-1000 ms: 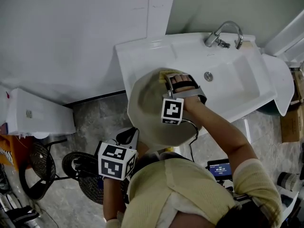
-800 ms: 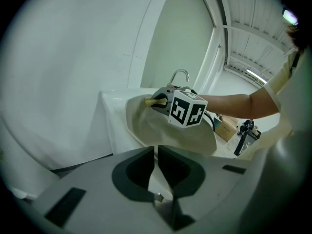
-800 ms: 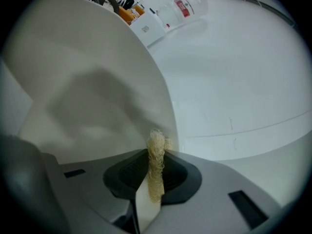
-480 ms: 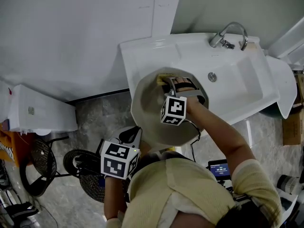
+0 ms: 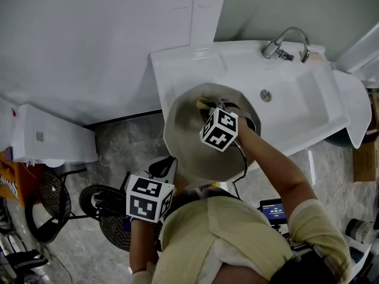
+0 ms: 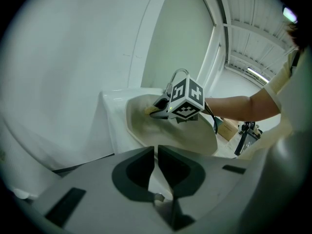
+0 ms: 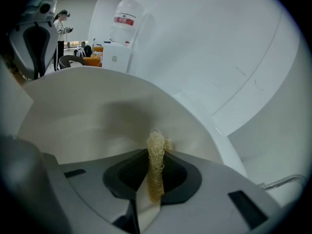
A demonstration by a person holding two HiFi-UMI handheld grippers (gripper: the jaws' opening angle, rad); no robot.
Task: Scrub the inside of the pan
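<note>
My right tongs (image 7: 155, 179) have rolled over inside the pan (image 5: 183, 141), clamped on the loofah scrubber (image 7: 156, 162) against the wall just ahead, while my left tongs (image 6: 157, 167) pinch narrowly on what seems its handle; scrubbing looks midway, with the near side probably left.

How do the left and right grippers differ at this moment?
The right gripper clamps a fibrous scrubber; the left gripper has jaws nearly together, seemingly on the handle of the pan. The right gripper is inside the pan, over the sink; the left gripper is outside, below its rim. Both carry marker cubes.
</note>
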